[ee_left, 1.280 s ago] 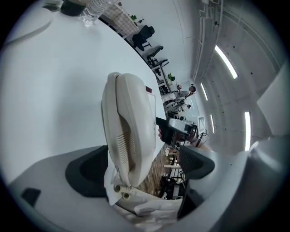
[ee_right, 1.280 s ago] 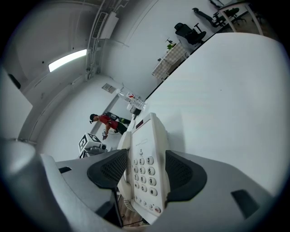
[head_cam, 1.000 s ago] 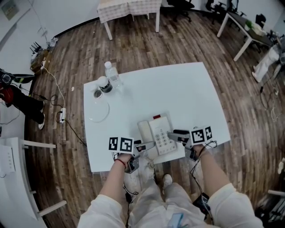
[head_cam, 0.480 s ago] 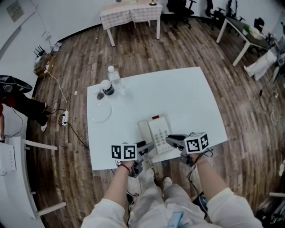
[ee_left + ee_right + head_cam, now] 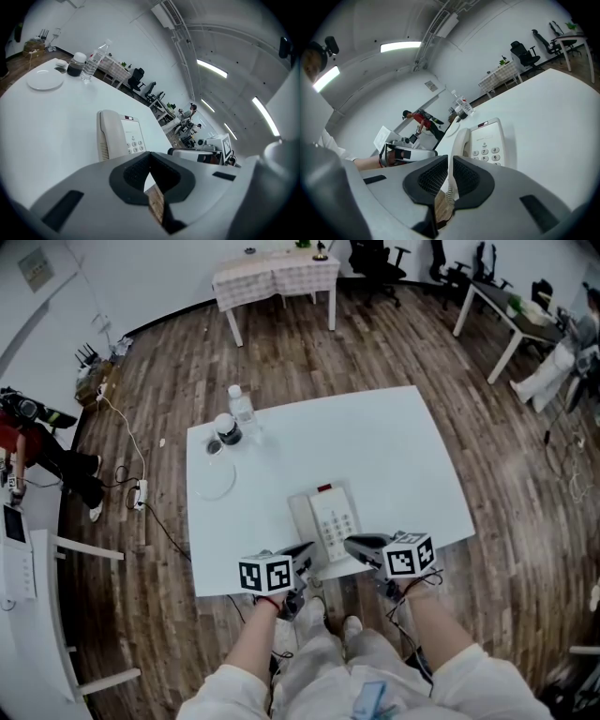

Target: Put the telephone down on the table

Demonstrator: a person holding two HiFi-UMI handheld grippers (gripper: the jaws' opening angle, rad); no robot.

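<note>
A cream telephone (image 5: 326, 519) lies flat on the white table (image 5: 394, 446) near its front edge, with the handset (image 5: 302, 517) resting in the cradle. My left gripper (image 5: 307, 549) sits just off the phone's near left corner, shut with nothing in it. My right gripper (image 5: 349, 543) is at the near right corner, its jaws closing to a thin slit. The left gripper view shows the telephone (image 5: 119, 138) beyond the shut left gripper (image 5: 150, 164). In the right gripper view the telephone (image 5: 485, 143) lies ahead of the right gripper (image 5: 451, 174). The coiled cord (image 5: 450, 190) shows through the slit, apparently beyond the pads.
At the table's far left stand a water bottle (image 5: 242, 407), a dark jar with a white lid (image 5: 225, 427) and a white plate (image 5: 214, 479). A checked-cloth table (image 5: 277, 268) stands further back. A person (image 5: 37, 451) and floor cables are at the left.
Both grippers have drawn back from the telephone toward the table's front edge, and their jaws have gone from wide to closed. The telephone stays on the table.
</note>
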